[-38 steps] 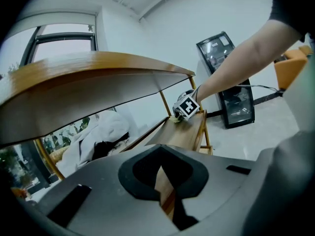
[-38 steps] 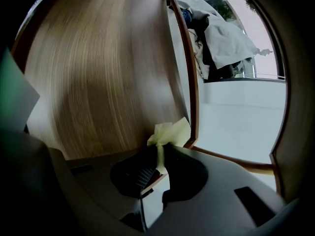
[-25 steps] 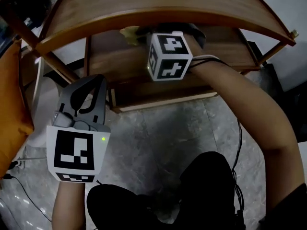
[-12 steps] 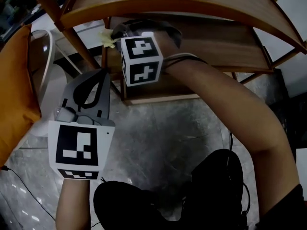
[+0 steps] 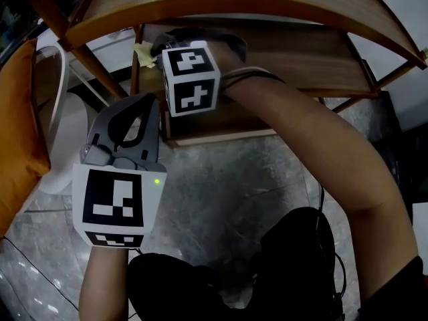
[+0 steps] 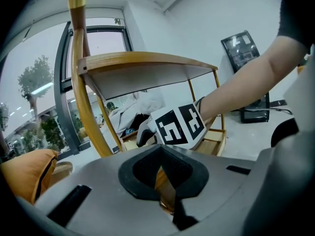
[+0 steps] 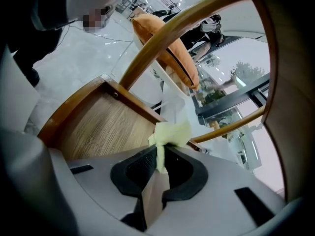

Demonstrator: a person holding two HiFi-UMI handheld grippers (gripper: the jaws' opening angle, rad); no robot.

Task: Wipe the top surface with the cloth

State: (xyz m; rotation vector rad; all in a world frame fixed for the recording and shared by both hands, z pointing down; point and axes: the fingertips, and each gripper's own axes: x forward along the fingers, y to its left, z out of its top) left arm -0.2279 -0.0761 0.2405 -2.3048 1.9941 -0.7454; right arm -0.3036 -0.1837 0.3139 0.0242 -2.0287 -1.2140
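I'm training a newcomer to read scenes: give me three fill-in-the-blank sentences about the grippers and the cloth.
The right gripper is shut on a ___ cloth.
It reaches over a wooden shelf ___ the curved top.
The left gripper, jaws shut, holds ___.
Missing: yellow; under; nothing.

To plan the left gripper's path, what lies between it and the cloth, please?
The right gripper, its marker cube foremost in the left gripper view; the cloth sits clamped in it.
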